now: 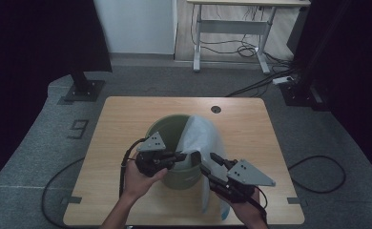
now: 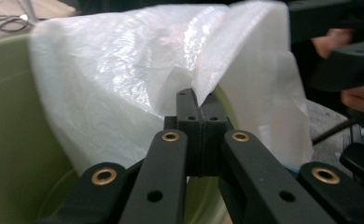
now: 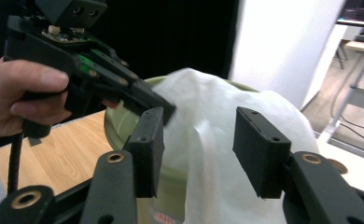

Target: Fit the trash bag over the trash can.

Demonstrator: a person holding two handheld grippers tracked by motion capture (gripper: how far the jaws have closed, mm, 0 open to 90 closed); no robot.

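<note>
While the round green plastic bin (image 1: 174, 143) stands in the middle of the light wooden table (image 1: 112, 143), a thin white plastic bag (image 1: 201, 138) lies draped over its right side. Part of the bag hangs inside the bin and part hangs down the outside, all the way to the table near the front edge.

The left gripper (image 1: 181, 156) is at the front rim of the bin, held in the person's left hand (image 1: 139, 179). Its two black jaws are squeezed tight together, and in the left gripper view they pinch a fold of the white bag right at the rim (image 2: 199, 105). The crinkly bag rises up behind the jaws, with the green inside wall of the bin to the left.

The right gripper (image 1: 212, 164) is just beside the bin on the right, held in the person's right hand (image 1: 246, 210). Its jaws stand apart. In the right gripper view the bag sits in the gap between the two black pads (image 3: 262, 151), but the pads do not press on it, so this gripper has let go. That view also shows the left gripper (image 3: 164, 109) reaching in from the left and touching the bag at the bin's rim.

Black cables (image 1: 55, 191) lie on the grey carpet floor (image 1: 317, 133) around the table.
</note>
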